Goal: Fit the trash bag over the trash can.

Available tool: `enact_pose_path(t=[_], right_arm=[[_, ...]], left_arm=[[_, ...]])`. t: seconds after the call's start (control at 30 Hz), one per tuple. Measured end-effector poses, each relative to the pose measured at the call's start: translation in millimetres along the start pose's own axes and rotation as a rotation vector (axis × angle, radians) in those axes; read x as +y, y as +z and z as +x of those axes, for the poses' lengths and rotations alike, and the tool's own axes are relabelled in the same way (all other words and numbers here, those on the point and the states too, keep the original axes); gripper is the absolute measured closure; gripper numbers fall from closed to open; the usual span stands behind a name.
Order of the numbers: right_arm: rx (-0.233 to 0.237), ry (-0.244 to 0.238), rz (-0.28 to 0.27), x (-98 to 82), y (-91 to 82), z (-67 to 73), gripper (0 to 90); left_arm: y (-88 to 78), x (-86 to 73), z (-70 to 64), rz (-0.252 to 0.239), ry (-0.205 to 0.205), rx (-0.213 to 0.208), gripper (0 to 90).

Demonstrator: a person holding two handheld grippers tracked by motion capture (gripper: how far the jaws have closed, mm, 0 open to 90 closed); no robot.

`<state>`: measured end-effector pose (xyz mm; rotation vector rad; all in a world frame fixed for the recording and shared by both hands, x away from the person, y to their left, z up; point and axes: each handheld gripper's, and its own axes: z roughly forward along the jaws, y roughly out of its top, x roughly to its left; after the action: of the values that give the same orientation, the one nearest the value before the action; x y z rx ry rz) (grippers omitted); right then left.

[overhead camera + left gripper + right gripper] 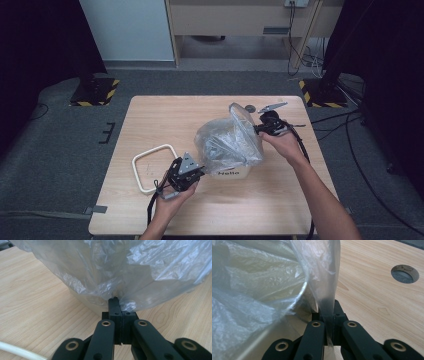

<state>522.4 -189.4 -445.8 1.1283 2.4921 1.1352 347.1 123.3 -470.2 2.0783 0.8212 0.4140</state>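
A crumpled clear plastic bag (227, 140) is draped over a small white bin (231, 172) marked "Hello" at the middle of the table. My left gripper (201, 170) is at the bag's lower left side. Its jaws are shut on the bag's hem (117, 296) just above the wood. My right gripper (257, 129) is at the bag's upper right. It is shut on a raised flap of the film (327, 290), which runs down between the jaws. The bin's rim (298, 298) shows through the plastic.
A white rounded rectangular frame (150, 167) lies flat on the wooden table (150, 120) left of my left gripper; a bit of it (17, 350) is near that gripper. A round hole (405, 273) in the tabletop lies beyond the right gripper.
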Motion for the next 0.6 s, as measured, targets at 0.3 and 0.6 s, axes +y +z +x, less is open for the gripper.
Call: enact_pose_path(t=[0.3,0.6], right_arm=[[0.003,-0.015,0.003,-2.7,0.9,-0.5,90.0],[-0.001,-0.005,0.012,-5.8,1.7,2.1,90.0]], left_arm=[[5.4,-0.7,3.0,-0.003,-0.008,0.006,89.7],[8.8,-0.8,7.3,-0.005,-0.019,0.021,89.7]])
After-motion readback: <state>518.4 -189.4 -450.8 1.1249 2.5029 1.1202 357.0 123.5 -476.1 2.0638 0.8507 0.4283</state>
